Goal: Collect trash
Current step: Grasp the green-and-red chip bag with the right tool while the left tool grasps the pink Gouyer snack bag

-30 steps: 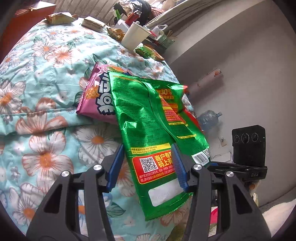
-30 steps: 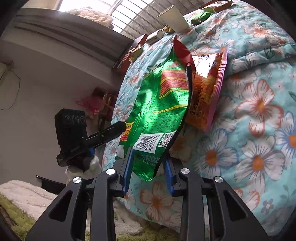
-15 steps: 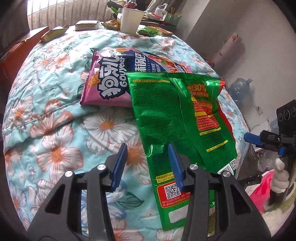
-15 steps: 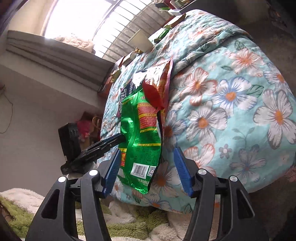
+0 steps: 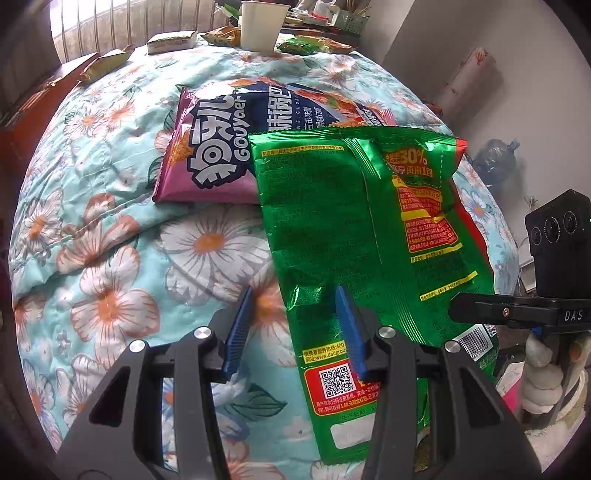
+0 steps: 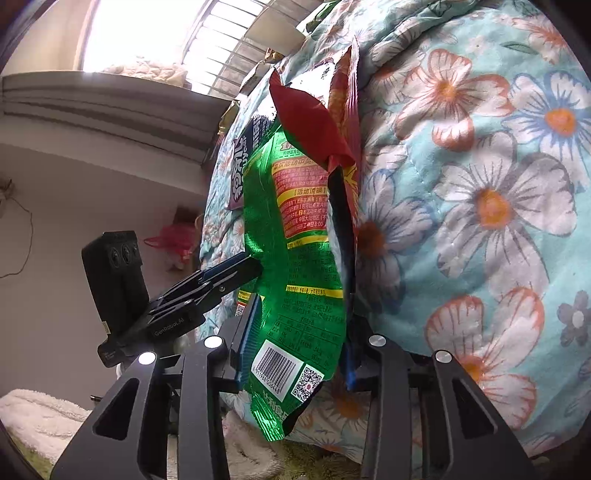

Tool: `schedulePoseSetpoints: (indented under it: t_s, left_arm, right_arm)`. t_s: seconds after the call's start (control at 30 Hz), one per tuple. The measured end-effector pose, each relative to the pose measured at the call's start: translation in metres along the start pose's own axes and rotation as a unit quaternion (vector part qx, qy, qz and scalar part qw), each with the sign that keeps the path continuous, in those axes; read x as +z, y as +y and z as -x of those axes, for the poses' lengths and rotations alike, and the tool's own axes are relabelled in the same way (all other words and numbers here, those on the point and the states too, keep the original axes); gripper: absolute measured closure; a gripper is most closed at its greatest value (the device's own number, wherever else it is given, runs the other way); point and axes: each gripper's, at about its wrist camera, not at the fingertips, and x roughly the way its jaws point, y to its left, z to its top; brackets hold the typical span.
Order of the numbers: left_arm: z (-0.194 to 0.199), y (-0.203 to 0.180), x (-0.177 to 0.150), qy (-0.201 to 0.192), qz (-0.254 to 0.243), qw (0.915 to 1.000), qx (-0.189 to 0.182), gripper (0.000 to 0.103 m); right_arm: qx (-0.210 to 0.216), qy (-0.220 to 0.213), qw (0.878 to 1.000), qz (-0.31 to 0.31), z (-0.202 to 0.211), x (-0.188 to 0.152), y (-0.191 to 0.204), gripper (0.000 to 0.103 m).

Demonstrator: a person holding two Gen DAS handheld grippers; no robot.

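Green snack bag (image 5: 369,236) overlaps a purple snack bag (image 5: 221,155) on the quilt (image 5: 110,258).

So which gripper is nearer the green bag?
Right. The right gripper straddles the green bag's barcode end; the left gripper is open over its edge.

Left tongs (image 5: 293,325) agape, level over the bed; right tongs (image 6: 299,334) likewise parted (fingers forward).

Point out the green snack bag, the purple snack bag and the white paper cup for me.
green snack bag (image 5: 332,221): left wrist view, on its flat back panel.
purple snack bag (image 5: 207,162): left wrist view, on its white lettering.
white paper cup (image 5: 260,26): left wrist view, on its side wall.
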Motion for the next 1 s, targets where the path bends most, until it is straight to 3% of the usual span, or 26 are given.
schedulePoseSetpoints:
  t_s: [0.07, 0.2, 0.37, 0.47, 0.53, 0.7, 0.87, 1.0]
  left_arm:
    - [0.001, 0.000, 0.001, 0.000, 0.004, 1.0000, -0.005, 0.061]
    - [0.005, 0.009, 0.008, -0.011, 0.039, 0.9982, -0.045, 0.059]
    - [0.012, 0.019, 0.019, -0.029, 0.085, 0.9921, -0.088, 0.057]
    - [0.010, 0.023, 0.024, -0.034, 0.123, 0.9823, -0.137, 0.056]
    - [0.005, 0.025, 0.025, -0.032, 0.158, 0.9702, -0.181, 0.052]
    - [-0.026, 0.033, 0.021, -0.002, 0.257, 0.9267, -0.274, 0.052]
    - [-0.054, 0.044, 0.025, -0.015, 0.342, 0.8935, -0.290, 0.052]
    - [-0.052, 0.046, 0.029, -0.063, 0.370, 0.8727, -0.312, 0.053]
  right_arm:
    - [0.007, -0.003, 1.000, -0.010, 0.002, -0.002, -0.005, 0.089]
    - [0.040, -0.009, 0.999, -0.018, 0.014, -0.004, -0.009, 0.096]
    - [0.057, -0.032, 0.998, -0.014, 0.045, -0.010, -0.019, 0.097]
    - [0.051, -0.064, 0.996, -0.026, 0.076, -0.013, -0.036, 0.097]
    - [0.039, -0.090, 0.994, -0.041, 0.092, -0.019, -0.045, 0.097]
    - [0.010, -0.145, 0.986, -0.082, 0.138, -0.028, -0.074, 0.097]
    - [0.003, -0.167, 0.981, -0.103, 0.147, -0.031, -0.082, 0.097]
    - [0.002, -0.165, 0.980, -0.108, 0.149, -0.030, -0.088, 0.097]
